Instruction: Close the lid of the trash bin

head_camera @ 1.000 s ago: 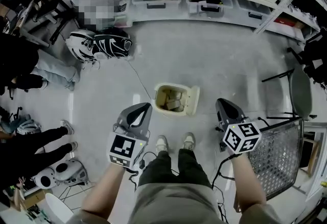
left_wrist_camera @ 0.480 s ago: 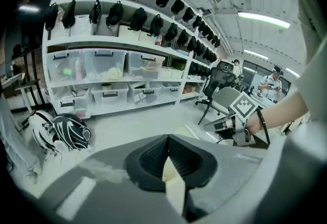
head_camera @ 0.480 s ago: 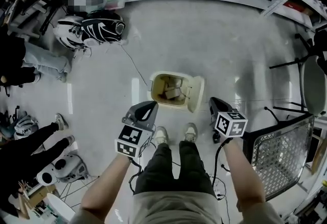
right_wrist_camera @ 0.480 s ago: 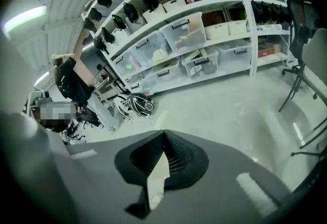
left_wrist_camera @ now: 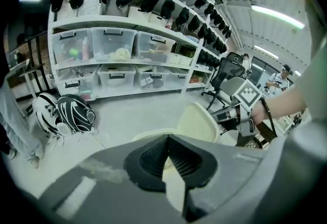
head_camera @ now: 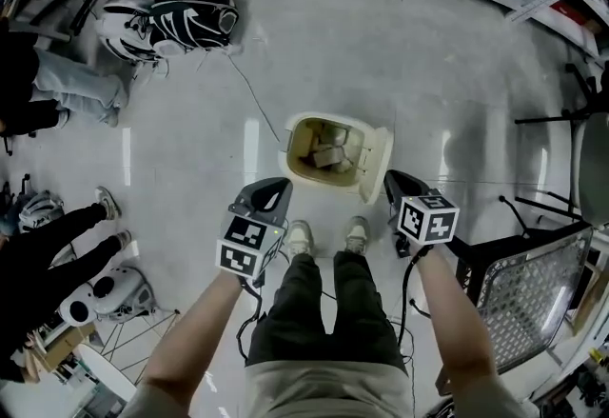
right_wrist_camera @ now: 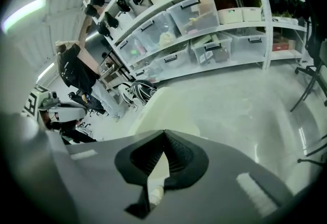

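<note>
Pale concrete floor [head_camera: 428, 73], storage shelves [left_wrist_camera: 122, 44] beyond. Left gripper [head_camera: 271, 186]: jaws together, empty, near bin. Right gripper [head_camera: 392, 178]: jaws together, empty, just beside raised lid [head_camera: 378, 164] of cream trash bin [head_camera: 295, 157]. Best approach: nudge lid's outer face leftward over opening.

Head view steeply down; gripper views low, close on shared trash bin [head_camera: 322, 184]

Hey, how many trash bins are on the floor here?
1: the cream trash bin ahead of the person's shoes, its lid open on the right. Shelving could hide others.
</note>
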A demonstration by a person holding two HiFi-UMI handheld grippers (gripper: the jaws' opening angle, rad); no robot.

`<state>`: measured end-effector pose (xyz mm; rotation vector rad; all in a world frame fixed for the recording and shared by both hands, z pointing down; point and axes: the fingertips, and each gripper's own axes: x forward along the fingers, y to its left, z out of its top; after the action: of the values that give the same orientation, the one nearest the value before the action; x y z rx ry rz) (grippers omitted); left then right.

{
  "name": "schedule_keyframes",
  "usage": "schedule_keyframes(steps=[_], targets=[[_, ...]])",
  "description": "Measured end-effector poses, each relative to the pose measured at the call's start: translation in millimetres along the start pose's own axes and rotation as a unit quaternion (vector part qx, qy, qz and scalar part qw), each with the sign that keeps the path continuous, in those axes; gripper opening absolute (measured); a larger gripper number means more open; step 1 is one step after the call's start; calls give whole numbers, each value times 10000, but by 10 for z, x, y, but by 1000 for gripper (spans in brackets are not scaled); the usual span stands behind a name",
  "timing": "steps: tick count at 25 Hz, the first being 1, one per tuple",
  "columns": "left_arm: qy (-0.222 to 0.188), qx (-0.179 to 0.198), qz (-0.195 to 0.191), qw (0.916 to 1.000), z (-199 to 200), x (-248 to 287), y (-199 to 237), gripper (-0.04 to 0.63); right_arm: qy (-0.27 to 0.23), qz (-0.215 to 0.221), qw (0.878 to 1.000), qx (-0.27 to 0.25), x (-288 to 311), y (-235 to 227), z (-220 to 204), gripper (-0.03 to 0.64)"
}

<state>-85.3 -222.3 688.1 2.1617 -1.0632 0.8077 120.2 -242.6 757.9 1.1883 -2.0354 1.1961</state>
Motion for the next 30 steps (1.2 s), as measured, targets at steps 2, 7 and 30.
schedule_keyframes(steps=[2, 7, 30], targets=[[-74, -94, 34, 9999, -24, -55, 42, 2, 126, 185, 9995, -202, 91, 163, -24, 3], [-134, -338, 203, 9991, -207, -115, 227, 2, 542, 410, 9954, -672, 519, 507, -169, 3], [-117, -1385, 773, 9873, -1500, 154, 1042, 2, 1525, 297, 9794, -1290, 2368, 674, -848, 3]])
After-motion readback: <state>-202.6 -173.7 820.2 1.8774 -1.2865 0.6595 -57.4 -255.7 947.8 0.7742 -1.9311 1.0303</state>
